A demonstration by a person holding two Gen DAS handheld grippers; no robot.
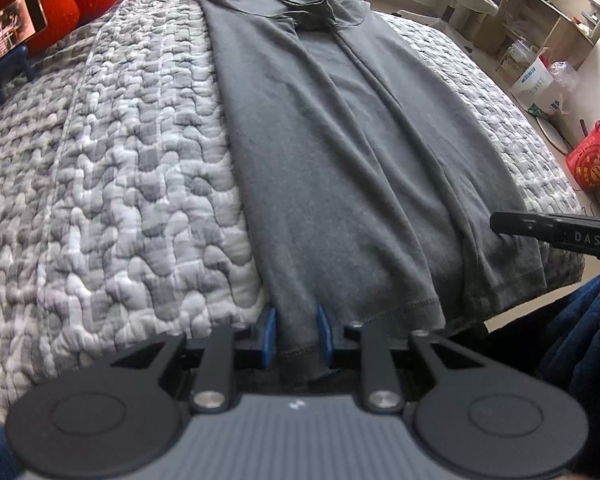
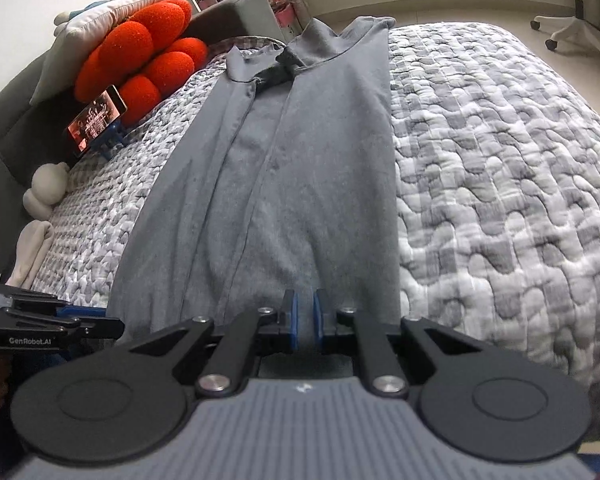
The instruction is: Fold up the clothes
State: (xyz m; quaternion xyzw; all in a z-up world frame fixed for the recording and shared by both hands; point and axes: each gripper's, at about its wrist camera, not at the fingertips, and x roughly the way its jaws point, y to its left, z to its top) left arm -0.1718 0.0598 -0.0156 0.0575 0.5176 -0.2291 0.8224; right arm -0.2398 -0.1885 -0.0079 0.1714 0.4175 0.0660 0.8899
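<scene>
The bed (image 1: 100, 160) carries a grey quilt, and the shirt (image 1: 340, 140) lies lengthwise on it, collar at the far end, hem at the near edge. Both long sides of the shirt are turned in over its middle, leaving a narrow strip with loose lengthwise creases. Beyond the shirt's left side stand a red cushion (image 2: 140, 52) and a phone (image 2: 96, 118) on a stand.

The left gripper (image 1: 297, 334) sits at the shirt's near-left hem corner, its blue pads closed on a bunch of hem fabric. The right gripper (image 2: 305, 320) sits at the near-right part of the hem, its pads nearly together with a thin fold of hem between them.

Judgement: both hem corners are held, which suits carrying the hem toward the collar for a crosswise fold. To do this well, both grippers should rise level and together, keeping the hem taut between them so the turned-in sides do not fall open. The hem should land square to the shirt's long edges, just short of the collar. The pinch on every layer should be confirmed before lifting.
</scene>
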